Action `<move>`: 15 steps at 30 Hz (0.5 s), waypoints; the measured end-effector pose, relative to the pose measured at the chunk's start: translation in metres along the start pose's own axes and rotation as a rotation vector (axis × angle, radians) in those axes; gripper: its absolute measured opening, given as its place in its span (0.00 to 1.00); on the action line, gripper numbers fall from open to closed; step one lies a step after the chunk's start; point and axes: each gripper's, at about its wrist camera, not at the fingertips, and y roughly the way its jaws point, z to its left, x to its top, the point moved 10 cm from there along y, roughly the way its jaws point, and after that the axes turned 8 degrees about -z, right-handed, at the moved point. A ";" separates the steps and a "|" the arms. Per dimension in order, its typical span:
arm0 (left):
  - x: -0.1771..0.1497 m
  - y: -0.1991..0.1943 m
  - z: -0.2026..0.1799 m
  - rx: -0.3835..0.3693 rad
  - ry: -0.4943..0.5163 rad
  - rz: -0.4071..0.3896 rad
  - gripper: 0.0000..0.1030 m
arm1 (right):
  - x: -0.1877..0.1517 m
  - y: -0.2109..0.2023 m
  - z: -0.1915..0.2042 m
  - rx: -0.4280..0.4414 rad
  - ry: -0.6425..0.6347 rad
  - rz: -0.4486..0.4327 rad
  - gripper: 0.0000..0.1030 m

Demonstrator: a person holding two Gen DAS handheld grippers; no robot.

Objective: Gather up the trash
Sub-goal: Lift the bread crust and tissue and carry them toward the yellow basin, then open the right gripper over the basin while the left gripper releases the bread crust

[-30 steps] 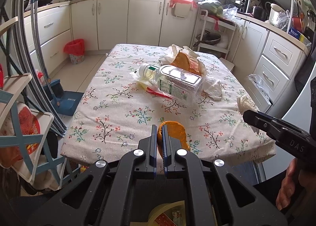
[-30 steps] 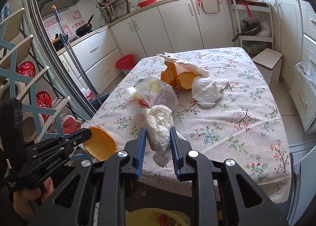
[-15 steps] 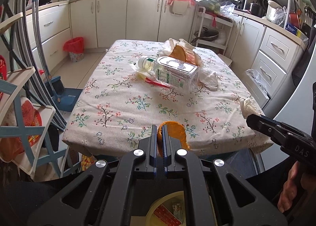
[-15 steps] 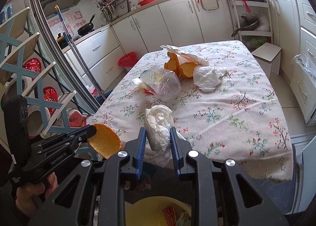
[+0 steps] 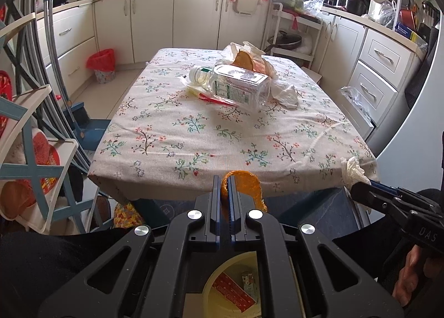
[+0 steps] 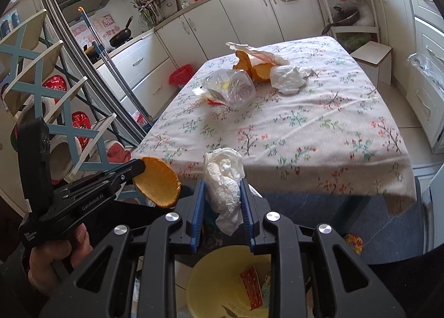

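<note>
My left gripper is shut on an orange peel, held off the table's near edge; the peel also shows in the right wrist view. My right gripper is shut on a crumpled white tissue, seen at the right of the left wrist view. A yellow bin holding some wrappers sits on the floor below both grippers, also in the left wrist view. On the table lie a clear plastic bottle, more peels and a white bag.
A blue folding rack stands at the left. A red-lined waste basket sits by the cabinets. A blue dustpan and broom lean left of the table. White drawers run along the right. A small stool stands beyond the table.
Both grippers have pulled back from the table with the peel and the tissue held. They have dropped lower, and the yellow bin fills more of the view beneath them.
</note>
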 end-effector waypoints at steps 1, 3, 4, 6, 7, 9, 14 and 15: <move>-0.003 -0.002 -0.001 -0.002 0.003 0.003 0.04 | -0.002 -0.001 0.000 0.000 0.001 0.003 0.26; -0.006 -0.004 -0.003 -0.005 0.008 0.007 0.04 | -0.007 -0.003 0.001 0.000 0.001 0.009 0.26; -0.009 -0.005 -0.004 -0.006 0.011 0.009 0.04 | -0.009 -0.004 0.001 -0.001 0.000 0.014 0.26; -0.012 -0.007 -0.006 -0.009 0.015 0.015 0.04 | -0.015 -0.005 0.002 -0.004 -0.001 0.027 0.26; -0.016 -0.008 -0.007 -0.012 0.018 0.021 0.04 | -0.019 -0.005 0.002 -0.006 -0.001 0.036 0.26; -0.021 -0.010 -0.010 -0.015 0.024 0.028 0.04 | -0.026 -0.006 0.002 -0.010 0.000 0.055 0.26; -0.031 -0.013 -0.015 -0.023 0.034 0.043 0.04 | -0.044 -0.006 0.005 -0.015 -0.006 0.103 0.26; -0.032 -0.014 -0.015 -0.024 0.036 0.047 0.04 | -0.048 -0.006 0.005 -0.015 -0.008 0.112 0.26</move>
